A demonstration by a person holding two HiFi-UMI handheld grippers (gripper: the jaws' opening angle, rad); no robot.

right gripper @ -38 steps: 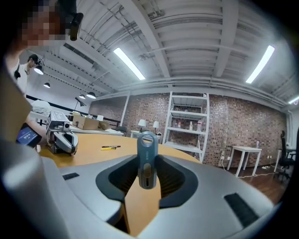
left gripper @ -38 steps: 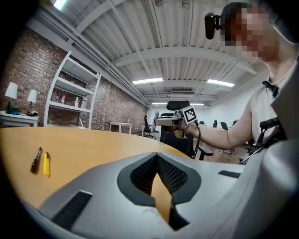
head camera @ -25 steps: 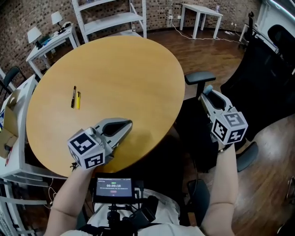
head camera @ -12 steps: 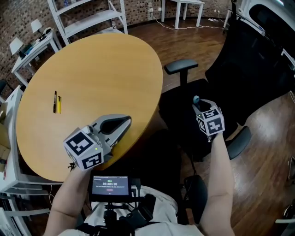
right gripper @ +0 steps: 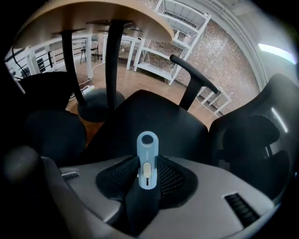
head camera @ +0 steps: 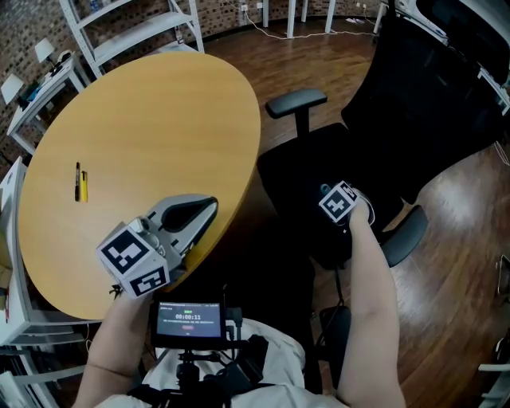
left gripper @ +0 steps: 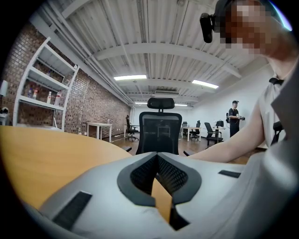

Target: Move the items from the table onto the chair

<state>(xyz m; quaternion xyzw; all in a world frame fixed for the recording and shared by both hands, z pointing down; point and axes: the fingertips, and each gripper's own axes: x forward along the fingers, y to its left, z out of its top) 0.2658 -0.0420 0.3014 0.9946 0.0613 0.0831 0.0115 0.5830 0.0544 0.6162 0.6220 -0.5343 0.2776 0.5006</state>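
My right gripper (right gripper: pixel 147 163) is shut on a light-blue utility cutter (right gripper: pixel 147 156) with a ring end that sticks out past the jaws. It points steeply down just over the black chair seat (head camera: pixel 315 163); in the head view mostly its marker cube (head camera: pixel 339 202) shows. A black pen (head camera: pixel 77 182) and a yellow pen (head camera: pixel 84 185) lie side by side on the round wooden table (head camera: pixel 159 111) at the left. My left gripper (head camera: pixel 209 209) hovers over the table's near edge with its tips together and nothing between them.
The chair's armrests (head camera: pixel 296 102) (head camera: pixel 402 235) flank the seat, and its tall backrest (head camera: pixel 430 72) rises at the right. The table's dark pedestal (right gripper: pixel 112 60) stands close to the seat. White shelving (head camera: pixel 135 24) stands beyond the table. A screen (head camera: pixel 187 320) sits at my chest.
My right gripper has dropped from beside the table down to the chair seat and tipped to point downward, still holding the blue cutter. My left gripper has drifted slightly left.
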